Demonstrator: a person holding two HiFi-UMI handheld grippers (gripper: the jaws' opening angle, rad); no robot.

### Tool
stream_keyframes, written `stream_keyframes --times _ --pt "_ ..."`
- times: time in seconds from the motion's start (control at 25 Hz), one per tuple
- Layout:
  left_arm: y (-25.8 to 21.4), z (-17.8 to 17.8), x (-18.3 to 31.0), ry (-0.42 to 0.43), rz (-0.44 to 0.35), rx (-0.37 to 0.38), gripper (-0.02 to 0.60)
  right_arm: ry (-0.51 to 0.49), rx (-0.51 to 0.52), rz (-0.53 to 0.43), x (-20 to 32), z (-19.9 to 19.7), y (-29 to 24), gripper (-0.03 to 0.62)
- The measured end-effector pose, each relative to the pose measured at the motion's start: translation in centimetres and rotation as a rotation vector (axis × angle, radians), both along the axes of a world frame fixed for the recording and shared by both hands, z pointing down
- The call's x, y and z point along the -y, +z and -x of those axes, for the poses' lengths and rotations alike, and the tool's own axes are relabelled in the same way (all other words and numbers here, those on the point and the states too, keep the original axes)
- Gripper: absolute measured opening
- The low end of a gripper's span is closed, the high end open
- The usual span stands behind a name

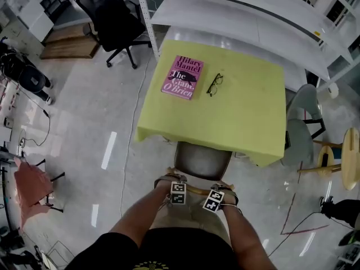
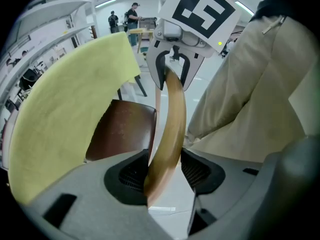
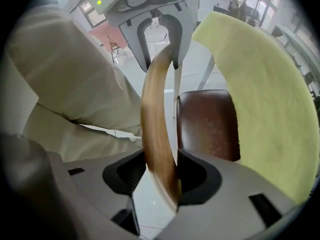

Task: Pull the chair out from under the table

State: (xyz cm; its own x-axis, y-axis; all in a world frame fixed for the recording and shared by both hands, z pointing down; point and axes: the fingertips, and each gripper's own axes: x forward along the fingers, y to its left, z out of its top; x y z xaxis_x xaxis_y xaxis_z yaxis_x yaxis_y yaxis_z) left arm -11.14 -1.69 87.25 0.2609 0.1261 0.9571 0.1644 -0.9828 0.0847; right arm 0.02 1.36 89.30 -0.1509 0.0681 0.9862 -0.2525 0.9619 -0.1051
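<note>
The chair has a brown seat (image 1: 202, 161) that shows just past the near edge of the table (image 1: 247, 122), which wears a yellow-green cloth. Its curved wooden backrest (image 1: 196, 189) lies close in front of my legs. My left gripper (image 1: 178, 191) and right gripper (image 1: 214, 200) point down onto that rail, side by side. In the left gripper view the left gripper (image 2: 164, 171) is shut on the backrest (image 2: 170, 129), with the right gripper (image 2: 172, 66) clamped further along. In the right gripper view the right gripper (image 3: 161, 176) is shut on the backrest (image 3: 155, 124) beside the seat (image 3: 207, 124).
A pink book (image 1: 181, 76) and a pair of glasses (image 1: 214, 84) lie on the cloth. White shelving (image 1: 236, 10) stands behind the table and a black office chair (image 1: 115, 21) at back left. A grey chair (image 1: 301, 128) and wooden stool (image 1: 343, 156) stand at right; my legs are right behind the backrest.
</note>
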Motion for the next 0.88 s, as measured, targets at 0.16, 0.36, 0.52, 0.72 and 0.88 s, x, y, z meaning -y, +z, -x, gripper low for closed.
stream_keyframes --times 0.16,0.36,0.52,0.72,0.88 --pt "0.9 -1.5 -3.1 -0.035 -0.004 0.003 0.199 -0.045 0.02 0.001 -2.4 -1.8 -0.4 0.186" --pt "0.8 -2.6 -6.3 -0.085 -0.002 0.027 0.199 -0.084 0.053 0.004 -5.3 -2.8 -0.5 0.186" --pt "0.7 -2.3 -7.9 -0.1 -0.007 0.052 0.199 -0.109 0.055 0.001 -6.7 -2.6 -0.5 0.186" --pt "0.0 -1.4 -12.0 -0.096 -0.009 0.077 0.193 -0.14 0.052 0.017 -11.0 -1.7 -0.6 0.183" --pt "-0.3 -0.6 -13.8 -0.097 -0.009 0.04 0.193 -0.116 0.051 0.008 -12.8 -1.0 -0.9 0.183"
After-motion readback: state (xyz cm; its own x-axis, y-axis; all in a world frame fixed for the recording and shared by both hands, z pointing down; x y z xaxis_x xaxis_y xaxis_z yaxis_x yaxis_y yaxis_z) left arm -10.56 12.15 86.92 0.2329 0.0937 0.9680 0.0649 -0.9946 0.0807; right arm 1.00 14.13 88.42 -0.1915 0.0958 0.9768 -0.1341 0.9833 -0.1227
